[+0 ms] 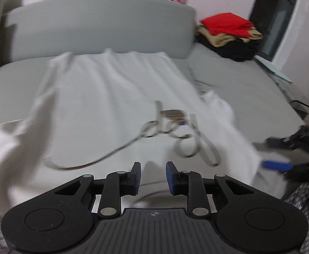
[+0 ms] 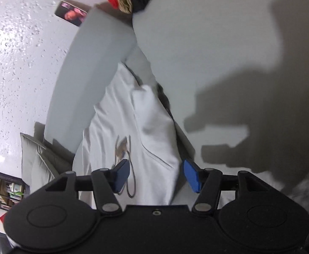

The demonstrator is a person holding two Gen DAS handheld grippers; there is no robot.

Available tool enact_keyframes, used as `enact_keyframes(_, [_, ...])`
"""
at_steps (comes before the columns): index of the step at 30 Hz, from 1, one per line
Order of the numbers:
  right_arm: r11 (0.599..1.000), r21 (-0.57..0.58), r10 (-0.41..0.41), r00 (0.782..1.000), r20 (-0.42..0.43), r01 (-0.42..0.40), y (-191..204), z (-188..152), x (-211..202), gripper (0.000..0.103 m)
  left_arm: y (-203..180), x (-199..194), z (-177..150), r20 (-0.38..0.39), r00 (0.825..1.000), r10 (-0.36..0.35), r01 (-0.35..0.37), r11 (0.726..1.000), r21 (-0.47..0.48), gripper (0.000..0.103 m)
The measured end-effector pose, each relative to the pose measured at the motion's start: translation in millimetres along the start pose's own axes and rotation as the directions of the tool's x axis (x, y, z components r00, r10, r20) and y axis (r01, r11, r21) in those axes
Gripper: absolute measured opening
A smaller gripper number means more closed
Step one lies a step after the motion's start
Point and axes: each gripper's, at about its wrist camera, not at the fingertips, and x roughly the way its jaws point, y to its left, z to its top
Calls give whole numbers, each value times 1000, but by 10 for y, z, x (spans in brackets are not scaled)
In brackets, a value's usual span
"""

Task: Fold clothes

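A white T-shirt (image 1: 103, 97) with a looping script print (image 1: 171, 131) lies spread on a grey sofa bed (image 1: 249, 93), sleeves bunched at both sides. My left gripper (image 1: 153, 177) is open and empty, just above the shirt's near edge. My right gripper (image 2: 156, 175) is open; a raised fold of the white shirt (image 2: 154, 127) sits between its blue pads (image 2: 191, 176), not pinched. The right gripper also shows at the right edge of the left wrist view (image 1: 285, 160), beside the shirt's right edge.
A stack of folded clothes, red on tan on black (image 1: 230, 36), sits at the sofa's far right corner. The grey backrest (image 1: 99, 23) runs behind the shirt. A cushion (image 2: 38, 158) leans at the far end. A dark window (image 1: 275, 14) is at right.
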Motion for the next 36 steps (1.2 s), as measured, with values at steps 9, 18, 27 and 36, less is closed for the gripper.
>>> enact_keyframes(9, [945, 278, 166, 985, 47, -172, -486, 75, 465, 48, -342, 467, -74, -101, 990, -97, 98, 995, 3, 18])
enact_keyframes(18, [903, 239, 305, 925, 227, -357, -416, 244, 678, 45, -333, 448, -115, -104, 991, -85, 87, 996, 10, 24])
enact_keyframes(27, [925, 51, 361, 915, 181, -375, -140, 289, 268, 28, -330, 450, -119, -103, 992, -75, 77, 997, 10, 26])
enact_keyframes(36, [999, -29, -32, 993, 114, 35, -106, 149, 394, 40, -287, 303, -82, -86, 992, -89, 91, 996, 14, 20])
